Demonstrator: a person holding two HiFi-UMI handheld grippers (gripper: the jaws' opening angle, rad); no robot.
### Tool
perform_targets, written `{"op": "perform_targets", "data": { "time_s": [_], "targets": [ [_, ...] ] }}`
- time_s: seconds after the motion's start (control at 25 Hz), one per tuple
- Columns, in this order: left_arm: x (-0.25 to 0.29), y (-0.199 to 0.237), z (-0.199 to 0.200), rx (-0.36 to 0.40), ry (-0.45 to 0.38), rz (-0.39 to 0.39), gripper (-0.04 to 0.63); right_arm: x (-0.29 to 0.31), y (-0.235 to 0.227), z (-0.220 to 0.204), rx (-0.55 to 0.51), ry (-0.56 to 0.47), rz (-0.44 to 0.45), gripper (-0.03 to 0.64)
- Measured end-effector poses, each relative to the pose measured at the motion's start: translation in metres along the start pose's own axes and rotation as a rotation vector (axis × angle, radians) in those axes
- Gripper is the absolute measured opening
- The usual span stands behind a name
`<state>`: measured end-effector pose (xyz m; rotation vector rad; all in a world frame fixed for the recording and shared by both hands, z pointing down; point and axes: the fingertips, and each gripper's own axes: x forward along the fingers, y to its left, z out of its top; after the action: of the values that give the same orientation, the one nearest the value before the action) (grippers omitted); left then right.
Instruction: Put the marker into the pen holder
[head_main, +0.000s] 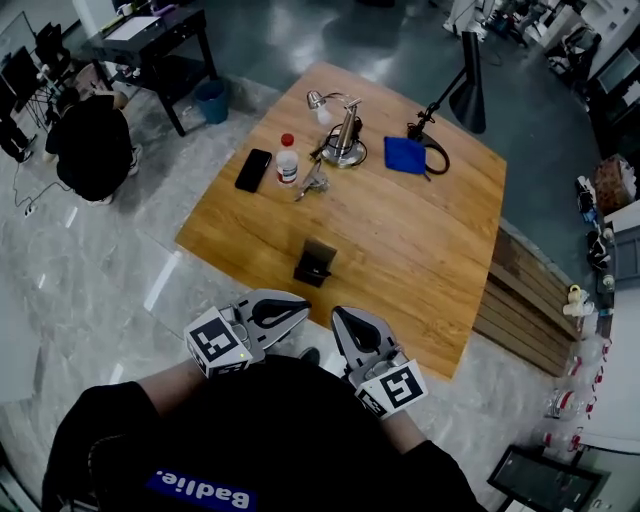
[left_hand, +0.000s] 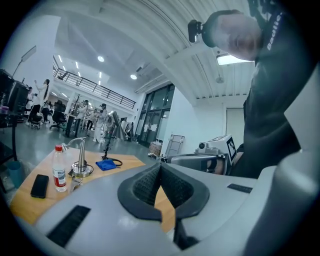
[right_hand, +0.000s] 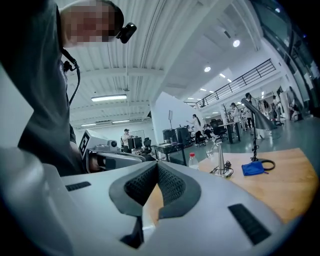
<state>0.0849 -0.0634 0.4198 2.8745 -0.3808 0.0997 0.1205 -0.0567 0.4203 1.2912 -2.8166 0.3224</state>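
Note:
A small black pen holder stands on the wooden table near its front edge. I cannot pick out the marker for sure; a thin grey item lies beside the bottle. Both grippers hang close to the person's chest, short of the table's near edge. My left gripper is shut and holds nothing; in its own view the pads meet at the tip. My right gripper is also shut and holds nothing, its pads touching. The jaws hide the holder in both gripper views.
On the table's far half are a black phone, a red-capped bottle, a metal desk lamp and a blue cloth by a black stand. A blue bin and a desk stand beyond.

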Motion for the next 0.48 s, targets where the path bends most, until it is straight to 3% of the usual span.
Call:
{"op": "perform_targets", "data": {
  "time_s": [0.48],
  "targets": [
    [0.0026,0.0024,-0.0039,-0.004,0.010,-0.006,0.004,0.0031,-0.0005,-0.0028,-0.014,0.018,-0.003,0.005]
  ]
}}
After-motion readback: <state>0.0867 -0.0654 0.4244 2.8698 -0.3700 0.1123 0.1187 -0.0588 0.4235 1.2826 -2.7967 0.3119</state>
